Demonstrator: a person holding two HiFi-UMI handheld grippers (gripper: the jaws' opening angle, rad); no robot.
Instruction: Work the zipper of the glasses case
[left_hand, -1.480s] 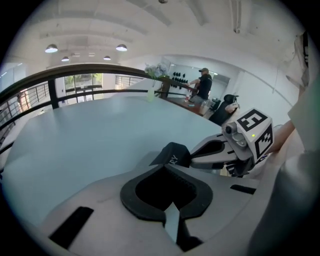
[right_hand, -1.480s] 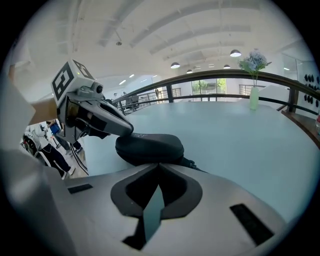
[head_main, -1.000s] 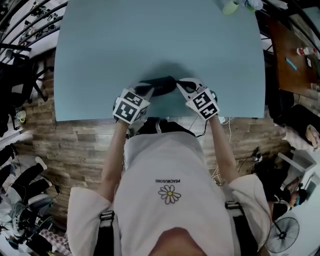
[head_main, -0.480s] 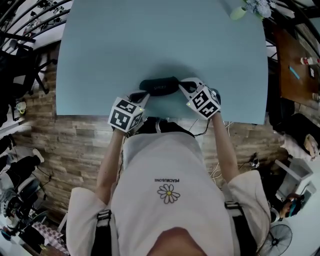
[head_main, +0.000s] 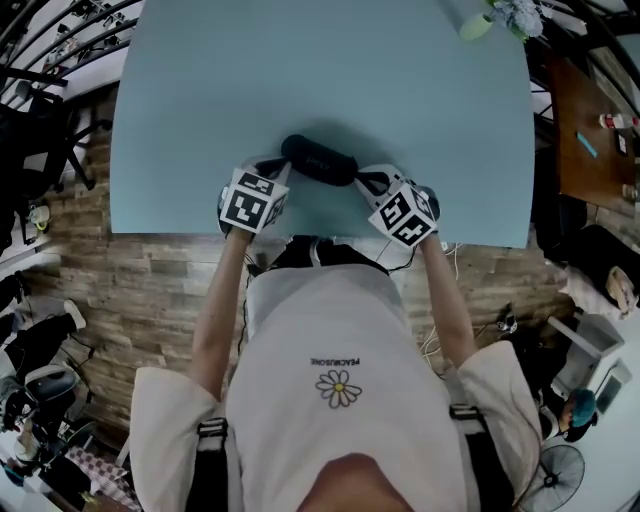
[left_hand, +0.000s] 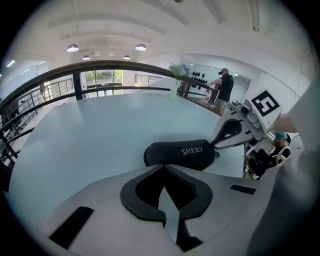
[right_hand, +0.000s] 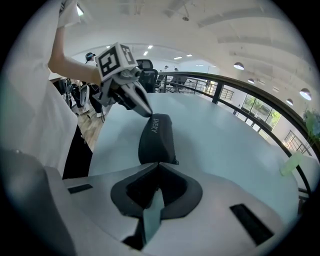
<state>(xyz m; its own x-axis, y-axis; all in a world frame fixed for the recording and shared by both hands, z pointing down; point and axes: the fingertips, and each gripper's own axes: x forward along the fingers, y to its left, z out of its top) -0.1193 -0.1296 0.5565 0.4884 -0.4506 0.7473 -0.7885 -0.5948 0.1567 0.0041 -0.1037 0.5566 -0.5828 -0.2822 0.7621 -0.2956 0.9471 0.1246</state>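
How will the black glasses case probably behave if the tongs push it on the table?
The glasses case looks small and probably light, so it may slide on the smooth table. Its rounded, long body suggests that it could roll sideways. Its shell shows no sag, so it is likely fairly stiff.

Overall light: bright, even and cool white indoors
Sources: round ceiling lamps (left_hand: 73, 48) in both gripper views, plus daylight from far windows (left_hand: 102, 77)
Glare: the windows and lamps burn out to plain white; the table (head_main: 300, 70) carries a soft sheen with no hard hot spots
Shadows: a soft dark patch on the table round the glasses case (head_main: 318, 160), with blurred edges
Distortion: both gripper views are strong fisheye with black corners, and the railing (left_hand: 100, 67) bends into an arc; the head view bows at its edges
Focus: the middle is crisp, the nearest foreground in both gripper views is soft, and the far room is slightly hazy
Edges: the head view is dimmer round the table
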